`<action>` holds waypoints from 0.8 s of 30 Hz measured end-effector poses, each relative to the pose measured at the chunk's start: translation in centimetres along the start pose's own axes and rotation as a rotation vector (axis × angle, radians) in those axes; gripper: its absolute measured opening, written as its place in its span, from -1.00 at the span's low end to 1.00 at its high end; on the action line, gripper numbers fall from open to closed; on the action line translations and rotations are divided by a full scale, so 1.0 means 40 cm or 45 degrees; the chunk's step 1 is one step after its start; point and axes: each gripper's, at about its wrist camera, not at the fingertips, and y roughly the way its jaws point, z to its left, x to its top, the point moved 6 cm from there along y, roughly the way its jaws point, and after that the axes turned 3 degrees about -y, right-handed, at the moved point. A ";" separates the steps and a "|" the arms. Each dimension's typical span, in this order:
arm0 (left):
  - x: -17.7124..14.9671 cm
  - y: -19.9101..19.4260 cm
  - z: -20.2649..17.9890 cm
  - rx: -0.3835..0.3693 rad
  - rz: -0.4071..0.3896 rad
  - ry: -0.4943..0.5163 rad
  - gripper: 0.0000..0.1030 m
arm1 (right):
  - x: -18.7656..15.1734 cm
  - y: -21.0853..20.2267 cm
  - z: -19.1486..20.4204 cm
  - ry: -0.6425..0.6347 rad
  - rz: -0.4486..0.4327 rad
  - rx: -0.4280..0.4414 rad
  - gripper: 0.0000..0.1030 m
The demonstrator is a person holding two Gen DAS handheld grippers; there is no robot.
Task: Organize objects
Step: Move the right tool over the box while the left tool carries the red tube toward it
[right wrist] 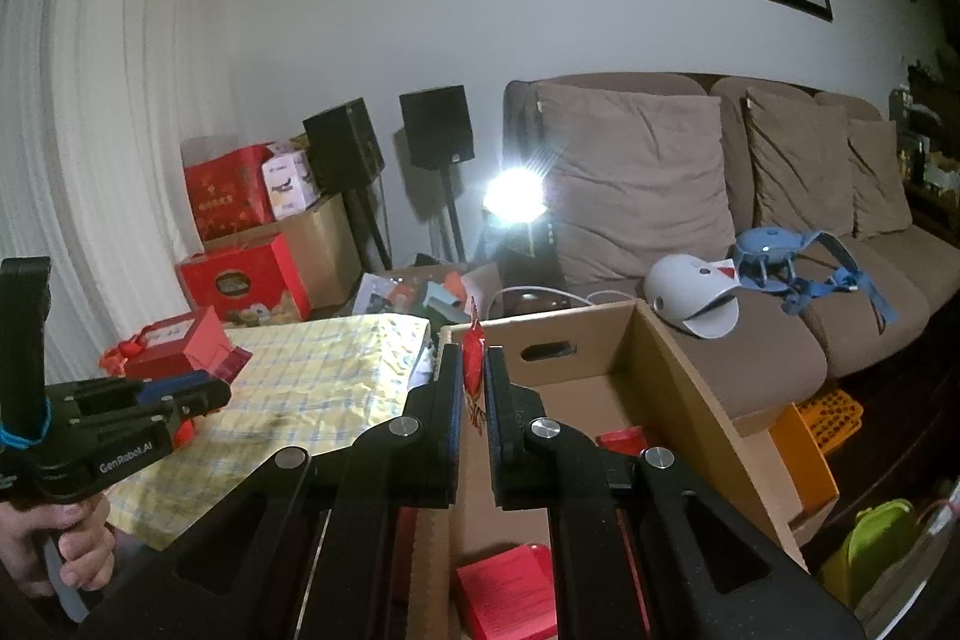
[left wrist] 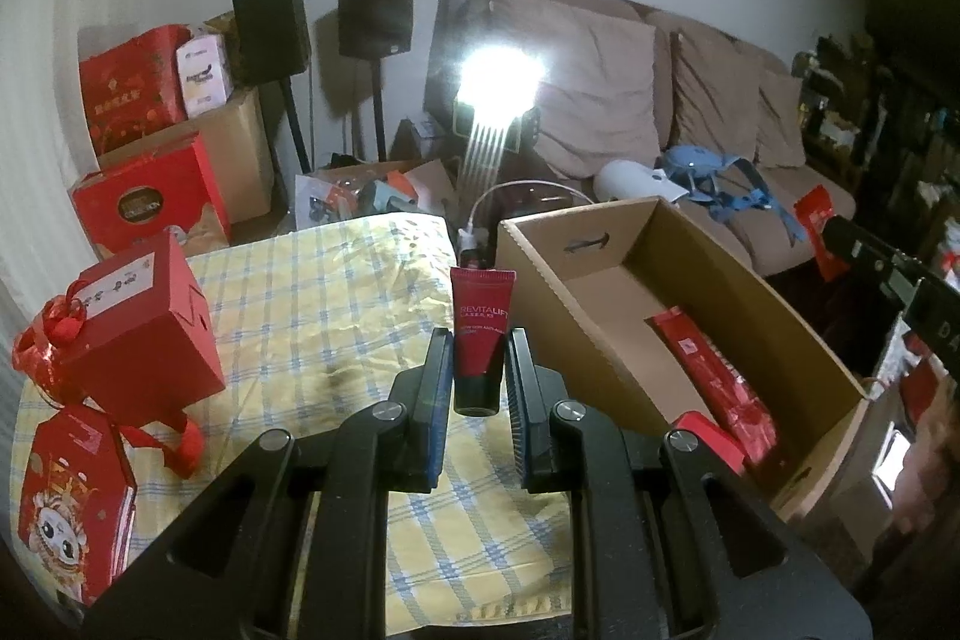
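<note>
**Two grippers loaded, one open carton partly filled**

Two grippers each carry something red beside an open cardboard box. The left gripper has its jaws drawn narrow around a dark red cream tube, cap end toward the camera and crimped end pointing away, held above the yellow checked tablecloth just left of the box's near-left wall. The right gripper is pinched almost fully together on a thin red packet, which stands up between the pads near the box's left wall; what kind of packet it is cannot be told.

Inside the box, the left wrist view shows a long red foil pack lying along the floor toward the near end, and a small red box at the near-left corner, touching it. The right wrist view shows a flat red item low in the frame and another red piece farther in; the far half of the floor is bare cardboard.

On the tablecloth's left side sit a red gift box with a ribbon and, nearer, a red carton with a cartoon figure. A brown sofa stands beyond the box, on the right.
</note>
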 end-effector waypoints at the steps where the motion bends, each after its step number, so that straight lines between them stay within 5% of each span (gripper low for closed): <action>1: 0.001 0.000 -0.001 0.000 0.002 0.003 -0.69 | -0.001 0.000 -0.002 0.001 0.000 -0.004 -0.88; 24: 0.026 -0.023 -0.050 -0.029 -0.017 0.043 -0.69 | -0.006 -0.004 -0.039 0.015 0.003 -0.055 -0.88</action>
